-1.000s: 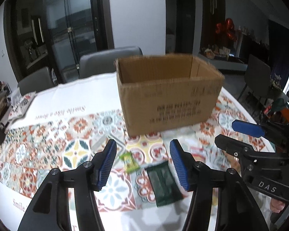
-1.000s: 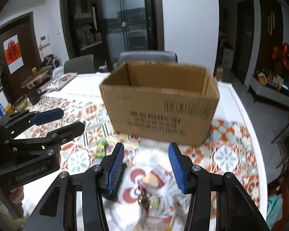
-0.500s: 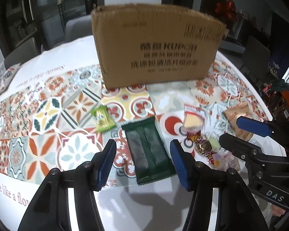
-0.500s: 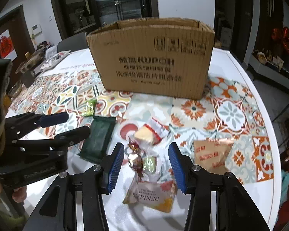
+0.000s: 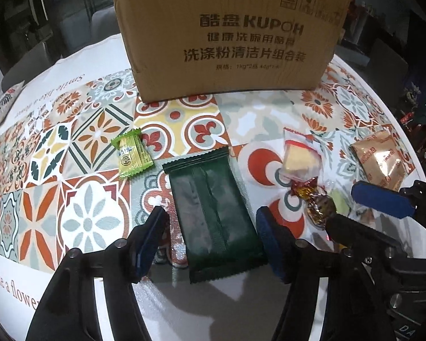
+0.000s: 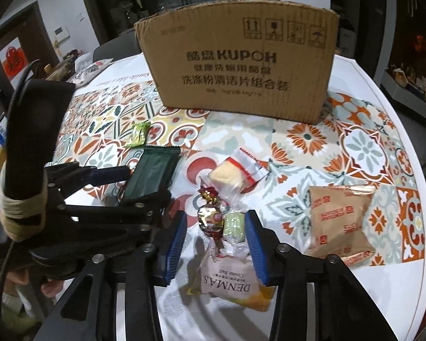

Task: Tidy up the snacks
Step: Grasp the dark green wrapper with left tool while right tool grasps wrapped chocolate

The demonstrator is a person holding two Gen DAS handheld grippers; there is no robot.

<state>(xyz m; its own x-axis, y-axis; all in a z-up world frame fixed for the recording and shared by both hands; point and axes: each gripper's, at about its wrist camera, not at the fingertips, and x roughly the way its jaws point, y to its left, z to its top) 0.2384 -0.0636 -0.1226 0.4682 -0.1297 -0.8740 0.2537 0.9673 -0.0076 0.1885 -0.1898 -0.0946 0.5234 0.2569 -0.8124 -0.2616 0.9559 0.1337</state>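
My left gripper point(image 5: 210, 244) has its jaws apart, and they have just been opening wider; the dark green wrapped bar point(image 5: 213, 213) lies flat on the table between them, its near end level with the blue pads point(image 5: 149, 244), neither pad touching it as far as I can see. Just past my left fingertip, up and to the left, sits the small lime-green sachet point(image 5: 132, 153).

My right gripper point(image 6: 215, 244) has its jaws narrower, and they have just been closing. Between them lies a clear bag of sweets: the red-and-gold foil candy point(image 6: 210, 218) and a pale green sweet point(image 6: 234, 224) sit right between the blue pads, and the DENMAS packet point(image 6: 230, 287) lies under the fingers, nearer to me. The pale green sweet is just beside the right pad; I cannot tell whether the pad is pressing on it. The left pad stands clear of the foil candy.

Just beyond my right fingertips is the yellow cake in a clear red-edged wrapper point(image 6: 230, 176). Off to the right of the fingers lies the tan crinkled packet point(image 6: 338, 221), well apart from them.

Farthest out, straight ahead of both grippers, stands the KUPOH cardboard box point(image 6: 238, 65) on the patterned tablecloth point(image 6: 360, 147).
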